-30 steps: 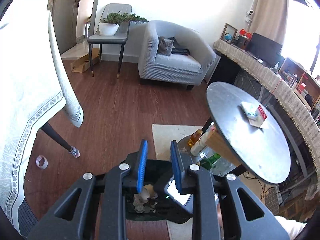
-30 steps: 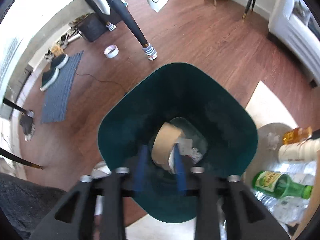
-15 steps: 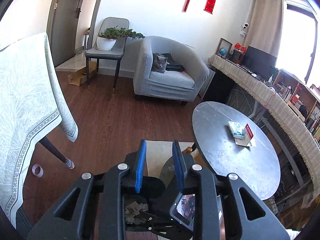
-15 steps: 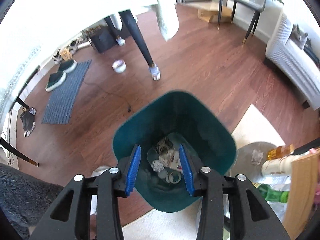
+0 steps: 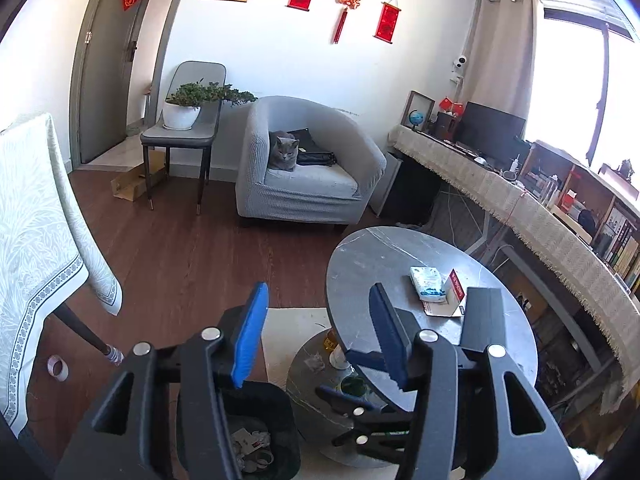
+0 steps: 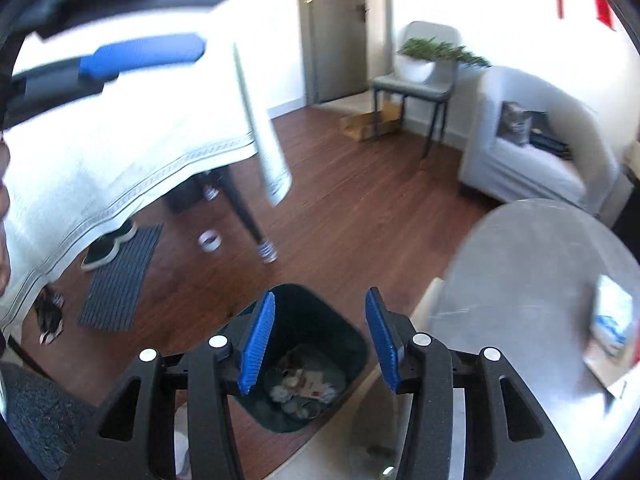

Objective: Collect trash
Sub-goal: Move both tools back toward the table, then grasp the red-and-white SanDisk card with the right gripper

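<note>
Trash bin (image 6: 304, 364): dark green, standing on the wood floor beside the round grey bench (image 5: 420, 264). It sits low in both wrist views, below the fingers. Crumpled paper and small scraps (image 6: 300, 388) lie at its bottom. Remaining candidates for collection: a tissue pack (image 5: 427, 283) and a red-and-white card box (image 5: 454, 294) on the bench top, and a tape roll (image 5: 57, 367) on the floor near the leg of the cloth-covered table (image 5: 36, 232). Bottles on the lower shelf under the bench are partly hidden, so I cannot tell whether they count as trash.

Step in hand, as judged: the drop looks finished, with both tools above the bin and nothing in them. To do the next pick well, clear the bin rim fully before swinging toward the bench. Approach the tissue pack from above with the fingers spread wider than its short side, since it is soft and will squash. Keep the two tools apart; they are crowded here.

Left gripper (image 5: 320, 332): fingers apart and opening, nothing between the pads, touching nothing.

Right gripper (image 6: 320, 336): fingers apart and opening, also empty, with the bin visible through the gap. It appears in the left view just under the left one.
</note>
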Tool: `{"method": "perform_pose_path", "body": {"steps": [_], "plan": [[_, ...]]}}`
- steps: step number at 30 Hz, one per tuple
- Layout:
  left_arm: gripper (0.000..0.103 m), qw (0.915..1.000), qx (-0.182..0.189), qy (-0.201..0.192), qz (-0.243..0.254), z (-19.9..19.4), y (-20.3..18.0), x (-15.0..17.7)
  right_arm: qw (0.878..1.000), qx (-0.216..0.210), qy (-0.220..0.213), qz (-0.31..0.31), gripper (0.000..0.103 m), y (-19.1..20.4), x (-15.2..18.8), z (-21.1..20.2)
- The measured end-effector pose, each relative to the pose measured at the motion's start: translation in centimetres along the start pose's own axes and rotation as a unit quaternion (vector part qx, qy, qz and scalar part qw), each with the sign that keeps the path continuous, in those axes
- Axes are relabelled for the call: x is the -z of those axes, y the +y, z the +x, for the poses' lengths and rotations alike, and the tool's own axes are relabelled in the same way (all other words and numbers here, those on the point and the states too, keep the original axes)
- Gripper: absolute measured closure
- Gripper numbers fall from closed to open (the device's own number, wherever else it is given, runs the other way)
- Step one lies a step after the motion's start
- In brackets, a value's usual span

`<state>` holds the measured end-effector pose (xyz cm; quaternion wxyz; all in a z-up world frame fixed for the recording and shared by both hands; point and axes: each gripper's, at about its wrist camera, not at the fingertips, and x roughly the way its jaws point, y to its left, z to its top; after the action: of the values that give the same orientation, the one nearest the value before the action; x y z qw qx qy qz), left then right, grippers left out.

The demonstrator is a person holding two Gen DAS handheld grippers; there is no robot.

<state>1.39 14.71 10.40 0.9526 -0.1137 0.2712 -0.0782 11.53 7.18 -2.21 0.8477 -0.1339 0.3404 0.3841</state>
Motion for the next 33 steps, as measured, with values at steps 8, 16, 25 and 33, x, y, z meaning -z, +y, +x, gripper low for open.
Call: {"method": "perform_pose_path", "body": {"steps": [8,16,25,33], "plan": [[0.042,0.9996,0.024,0.011,0.011,3.1,-4.3,0.3,0.99,0.108,-0.06,0.069,0.051,-7.3,2.0,-6.1],[0.036,0.998,0.048,0.026,0.033,6.3,-8.9,0.9,0.978,0.155,-0.045,0.131,0.05,-13.7,4.9,-8.4],[0.032,0.9955,0.047,0.051,0.065,10.0,-12.0,1.4,0.971,0.177,-0.025,0.16,0.049,-17.8,6.5,-7.8],[0.028,0.9917,0.052,0.08,0.086,13.0,-12.8,1.7,0.968,0.189,-0.005,0.166,0.049,-19.4,5.9,-5.7]]}}
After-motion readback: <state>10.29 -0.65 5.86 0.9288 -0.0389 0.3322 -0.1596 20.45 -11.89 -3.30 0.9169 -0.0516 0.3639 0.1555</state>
